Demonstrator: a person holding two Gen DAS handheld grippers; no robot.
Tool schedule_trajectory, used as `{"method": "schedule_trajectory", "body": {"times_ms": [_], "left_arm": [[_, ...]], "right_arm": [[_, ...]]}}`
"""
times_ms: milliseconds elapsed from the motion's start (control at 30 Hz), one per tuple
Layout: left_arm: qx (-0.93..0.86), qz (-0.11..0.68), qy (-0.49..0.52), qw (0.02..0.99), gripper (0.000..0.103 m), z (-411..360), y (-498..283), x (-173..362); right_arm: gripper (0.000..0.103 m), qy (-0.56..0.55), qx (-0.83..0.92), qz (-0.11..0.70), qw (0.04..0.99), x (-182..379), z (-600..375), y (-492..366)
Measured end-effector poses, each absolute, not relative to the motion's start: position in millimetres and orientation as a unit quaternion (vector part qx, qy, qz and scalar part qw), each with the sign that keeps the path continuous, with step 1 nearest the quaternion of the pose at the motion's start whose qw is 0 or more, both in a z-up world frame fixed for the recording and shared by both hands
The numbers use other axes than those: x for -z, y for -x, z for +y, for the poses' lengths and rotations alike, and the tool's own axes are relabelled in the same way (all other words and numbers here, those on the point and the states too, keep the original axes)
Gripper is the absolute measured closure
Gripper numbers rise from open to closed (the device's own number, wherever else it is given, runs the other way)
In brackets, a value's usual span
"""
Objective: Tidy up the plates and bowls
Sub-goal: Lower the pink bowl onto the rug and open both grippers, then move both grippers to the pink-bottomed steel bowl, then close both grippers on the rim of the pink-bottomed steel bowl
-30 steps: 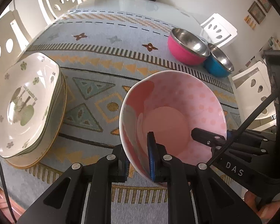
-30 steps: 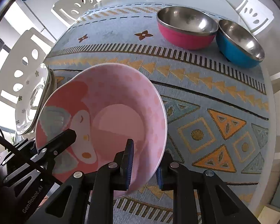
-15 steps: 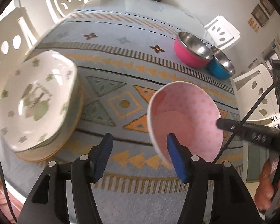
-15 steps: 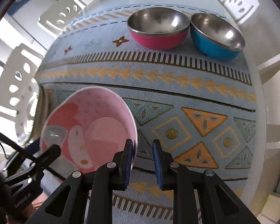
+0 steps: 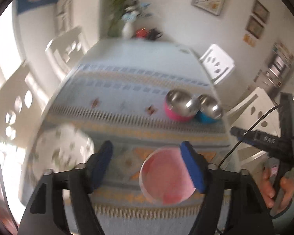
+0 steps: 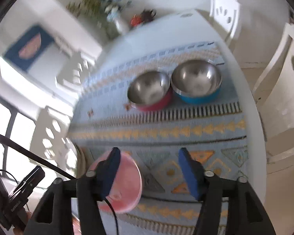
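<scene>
A pink cartoon bowl (image 5: 164, 178) rests upright on the patterned cloth (image 5: 127, 121), free of both grippers. My left gripper (image 5: 148, 166) hovers above it, jaws opening, with nothing between the blue pads; its right finger (image 5: 192, 168) overlaps the bowl's rim in view. In the right wrist view the pink bowl (image 6: 127, 184) lies partly behind the left finger of my right gripper (image 6: 151, 171), whose jaws are also opening on nothing. White clover plates (image 5: 62, 150) are stacked at the left. A pink steel bowl (image 6: 150, 92) and a blue steel bowl (image 6: 196, 82) stand side by side farther back.
White chairs (image 5: 217, 62) ring the white table (image 6: 250, 117). A vase (image 5: 127, 29) and small crockery stand at the far end. A hand (image 5: 272, 186) holds the other gripper at the right edge. Both views are motion-blurred.
Both grippers, shut on the pink bowl's rim a second ago, have opened, first the left, then the right. They have risen away, leaving the bowl on the cloth near the front edge.
</scene>
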State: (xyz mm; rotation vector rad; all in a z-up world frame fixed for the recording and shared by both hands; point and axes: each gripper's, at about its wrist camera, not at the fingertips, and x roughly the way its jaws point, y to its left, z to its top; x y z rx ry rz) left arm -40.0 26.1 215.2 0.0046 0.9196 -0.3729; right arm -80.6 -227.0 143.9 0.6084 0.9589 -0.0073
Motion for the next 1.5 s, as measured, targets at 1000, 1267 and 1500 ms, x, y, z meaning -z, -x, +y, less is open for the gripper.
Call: {"method": "schedule_trajectory", "body": {"times_ms": [1000,1267,1500], "left_arm": [[0.314,0.601,-0.029,0.734,0.052,-112,-192,-40],[0.333,0.606,-0.019,0.722,0.089,-112,-189,-30],[0.326,0.591,-0.020,0.738,0.090,-97,-179,-50]], "right_arm": [[0.050,-0.356,0.111,0.505,0.778,-32,-230,-68],[0.068,-0.330,0.115,0.512,0.784,-25,-228,-74],[0.073,-0.331,0.101,0.506,0.790,-35,-222,-64]]}}
